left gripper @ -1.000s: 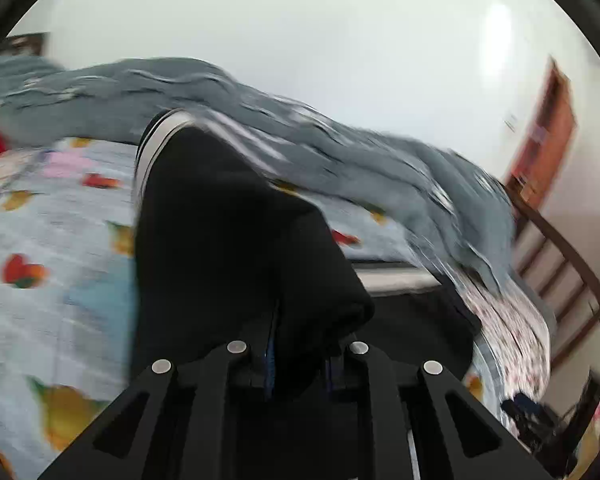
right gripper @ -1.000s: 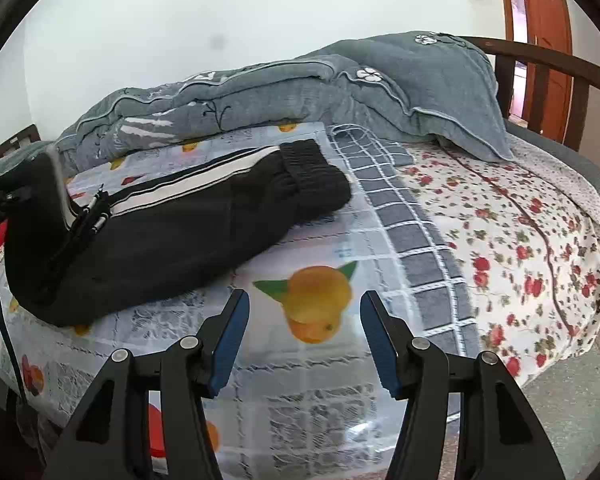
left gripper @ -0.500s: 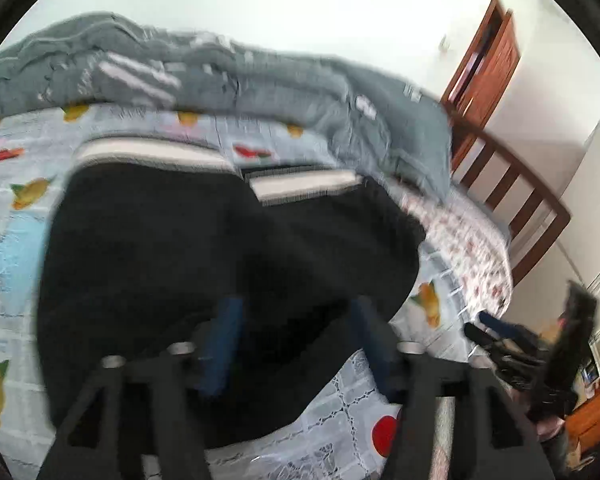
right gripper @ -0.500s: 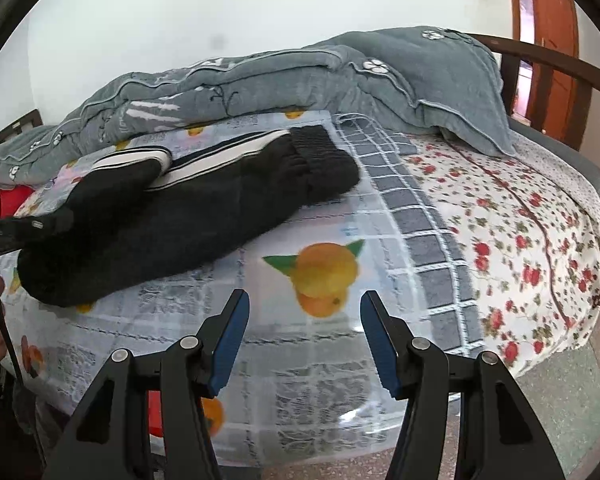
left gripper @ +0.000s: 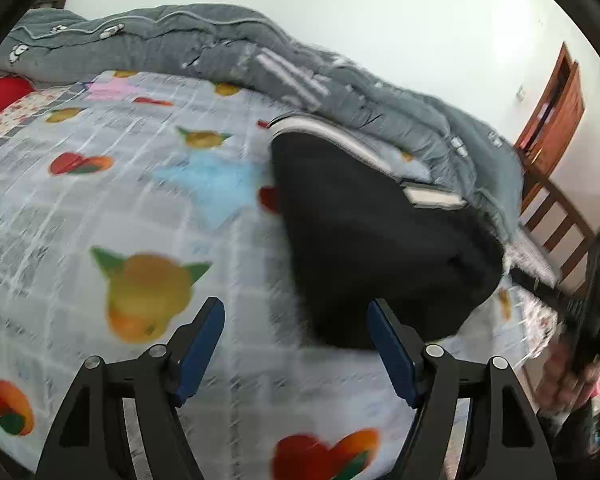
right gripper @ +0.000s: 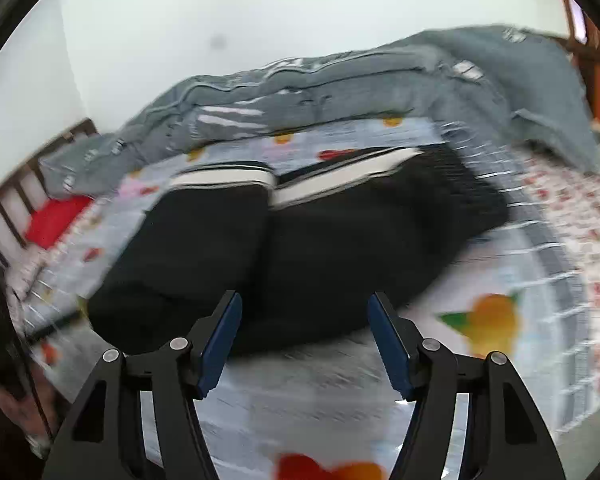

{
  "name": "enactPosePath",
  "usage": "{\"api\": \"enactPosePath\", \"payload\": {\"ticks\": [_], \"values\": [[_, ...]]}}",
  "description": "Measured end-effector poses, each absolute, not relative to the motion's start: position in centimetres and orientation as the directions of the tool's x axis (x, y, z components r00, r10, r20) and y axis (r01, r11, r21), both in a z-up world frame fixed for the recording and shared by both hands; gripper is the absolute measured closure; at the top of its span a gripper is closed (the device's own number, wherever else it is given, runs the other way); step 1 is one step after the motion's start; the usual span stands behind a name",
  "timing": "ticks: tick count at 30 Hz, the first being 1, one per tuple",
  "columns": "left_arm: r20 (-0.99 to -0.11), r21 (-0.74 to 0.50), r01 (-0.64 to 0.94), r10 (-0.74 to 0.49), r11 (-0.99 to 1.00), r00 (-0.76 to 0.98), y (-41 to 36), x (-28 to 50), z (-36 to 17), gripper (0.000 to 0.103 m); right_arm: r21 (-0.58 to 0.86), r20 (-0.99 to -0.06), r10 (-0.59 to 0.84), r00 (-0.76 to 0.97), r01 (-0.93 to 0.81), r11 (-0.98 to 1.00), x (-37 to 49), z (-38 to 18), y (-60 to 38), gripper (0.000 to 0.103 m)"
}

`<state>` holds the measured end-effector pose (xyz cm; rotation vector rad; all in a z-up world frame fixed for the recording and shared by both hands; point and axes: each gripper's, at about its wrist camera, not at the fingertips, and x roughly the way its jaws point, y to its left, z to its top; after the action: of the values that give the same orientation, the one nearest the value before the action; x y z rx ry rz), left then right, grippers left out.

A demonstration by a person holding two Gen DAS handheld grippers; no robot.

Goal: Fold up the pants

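The black pants [right gripper: 300,240] with a white side stripe [right gripper: 224,178] lie folded over on the fruit-print sheet [right gripper: 500,360]. My right gripper [right gripper: 304,328] hovers at their near edge. Its jaws are opening, and neither blue pad presses on the cloth. In the left wrist view the pants [left gripper: 372,232] lie ahead and to the right of my left gripper [left gripper: 296,332]. Its jaws are opening too, with only the sheet [left gripper: 100,208] and the near edge of the pants showing between them. Both views are blurred by motion.
A grey quilt [left gripper: 260,60] is bunched along the far side of the bed, with a red pillow [right gripper: 56,220] beside it. Wooden bed rails [left gripper: 560,224] and a brown door [left gripper: 556,108] stand to the right. A hand [left gripper: 568,368] holding the other gripper shows at the right edge.
My left gripper has let go of the pants, opened wide and swung left, so they now lie on the bed. My right gripper has swung left toward the pants and opened wider.
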<state>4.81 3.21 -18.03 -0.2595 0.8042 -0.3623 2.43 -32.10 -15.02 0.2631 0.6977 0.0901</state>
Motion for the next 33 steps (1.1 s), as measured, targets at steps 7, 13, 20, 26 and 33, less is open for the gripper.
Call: {"api": "enactPosePath", "payload": {"ticks": [7,13,20,26,33], "values": [[-0.661,-0.329,0.258,-0.417,0.908,0.624,1.9,4.0,-19.5,0.025,0.382,-0.657,0.309,0.688,-0.050,0.923,7.1,-16.8,-28.7,0.039],[-0.646,-0.325,0.305,-0.446,0.895,0.620,-0.7,4.4,-19.6,0.023,0.504,-0.662,0.427,0.616,-0.056,0.862,9.9,-19.3,-27.8,0.057],[-0.674,-0.194,0.270,-0.328,0.943,0.662,-4.5,5.5,-20.2,0.016,0.466,-0.583,0.443,0.681,-0.167,0.869,9.9,-16.5,-28.3,0.083],[-0.695,-0.006,0.226,-0.166,0.974,0.699,-8.0,6.5,-20.4,0.011,0.426,-0.505,0.433,0.747,-0.221,0.877,10.9,-13.0,-31.0,0.086],[-0.643,0.095,0.287,-0.161,0.953,0.748,-10.2,5.4,-19.3,0.010,0.279,-0.422,0.221,0.879,-0.106,0.954,7.8,-8.6,-40.9,0.086]]}}
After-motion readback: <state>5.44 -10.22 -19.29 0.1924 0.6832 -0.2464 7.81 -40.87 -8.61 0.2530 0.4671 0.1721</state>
